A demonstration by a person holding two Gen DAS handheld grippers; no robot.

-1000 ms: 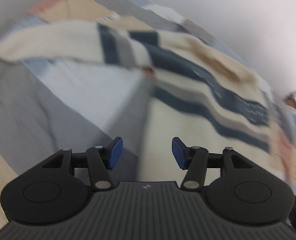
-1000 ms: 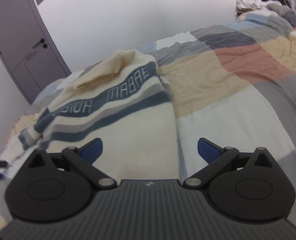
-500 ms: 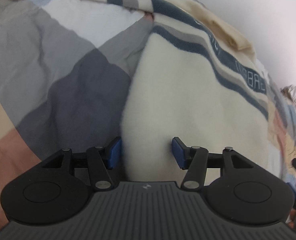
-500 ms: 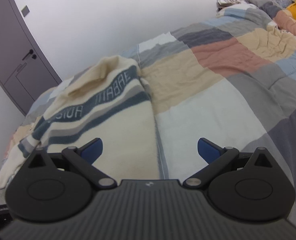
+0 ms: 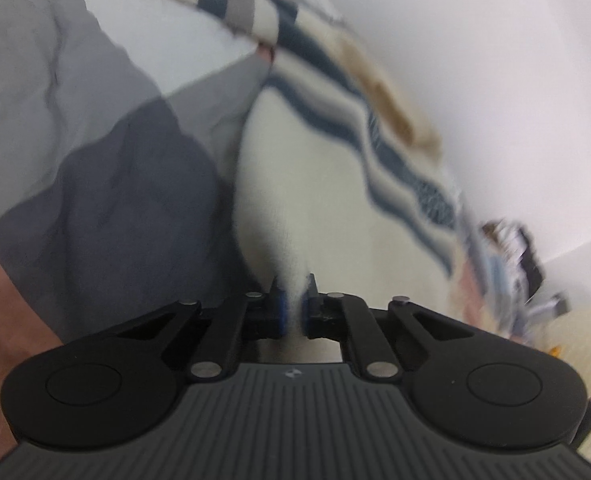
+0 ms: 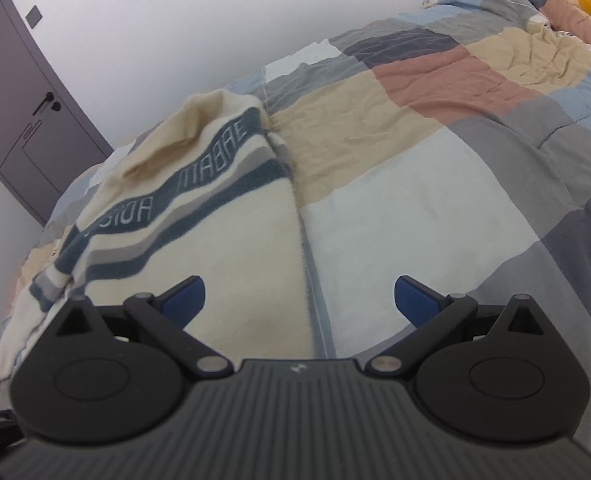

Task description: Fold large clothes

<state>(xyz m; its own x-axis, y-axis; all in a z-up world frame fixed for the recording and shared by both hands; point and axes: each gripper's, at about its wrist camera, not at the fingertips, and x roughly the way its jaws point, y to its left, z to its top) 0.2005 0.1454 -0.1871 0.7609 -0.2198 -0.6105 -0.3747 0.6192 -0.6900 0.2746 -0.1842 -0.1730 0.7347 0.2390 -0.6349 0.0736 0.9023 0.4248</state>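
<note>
Patchwork bedding (image 6: 435, 152) in grey, tan, pink and white covers the bed, with a white wall (image 6: 175, 20) behind and a grey door (image 6: 19, 92) at far left. We see the cream sweater (image 6: 199, 216) with navy and grey stripes lying flat on the left part of the bed. We find the left tongs (image 5: 293, 312) just closed, pinching the sweater's near hem. We find the right tongs (image 6: 299, 300) spread wide above the sweater's right edge, gripping nothing.
</note>
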